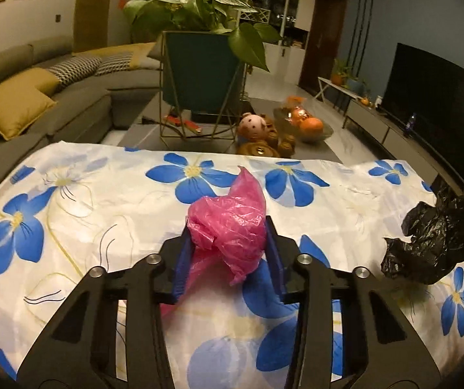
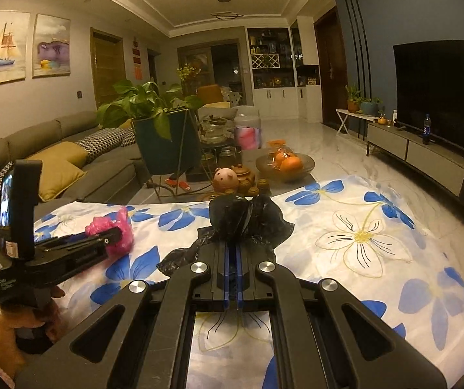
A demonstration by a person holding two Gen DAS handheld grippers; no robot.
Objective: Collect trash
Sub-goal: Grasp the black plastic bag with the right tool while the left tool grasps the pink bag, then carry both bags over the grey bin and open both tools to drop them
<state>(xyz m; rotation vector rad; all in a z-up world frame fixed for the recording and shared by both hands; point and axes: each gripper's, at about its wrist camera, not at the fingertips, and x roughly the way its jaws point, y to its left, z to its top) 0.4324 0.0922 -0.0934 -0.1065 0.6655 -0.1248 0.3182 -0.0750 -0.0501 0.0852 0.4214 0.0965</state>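
A crumpled pink plastic bag point(image 1: 232, 207) sits between the blue pads of my left gripper point(image 1: 228, 230), which is shut on it above the blue-flowered white cloth point(image 1: 102, 210). A crumpled black plastic bag point(image 1: 433, 240) hangs at the right edge of the left wrist view. In the right wrist view that black bag point(image 2: 241, 217) bulges out past my right gripper point(image 2: 232, 243), whose pads are pressed together on it. To its left I see the left gripper point(image 2: 115, 235) from the side with the pink bag point(image 2: 123, 227) at its tip, held by a person's hand point(image 2: 5, 324).
Beyond the flowered cloth point(image 2: 361, 236) stands a low table with a potted plant point(image 1: 199, 71), a pig figurine point(image 1: 253, 123), small teapots and a fruit bowl point(image 1: 306, 126). A grey sofa point(image 1: 79, 107) runs along the left; a TV point(image 2: 443, 97) stands on its cabinet at the right.
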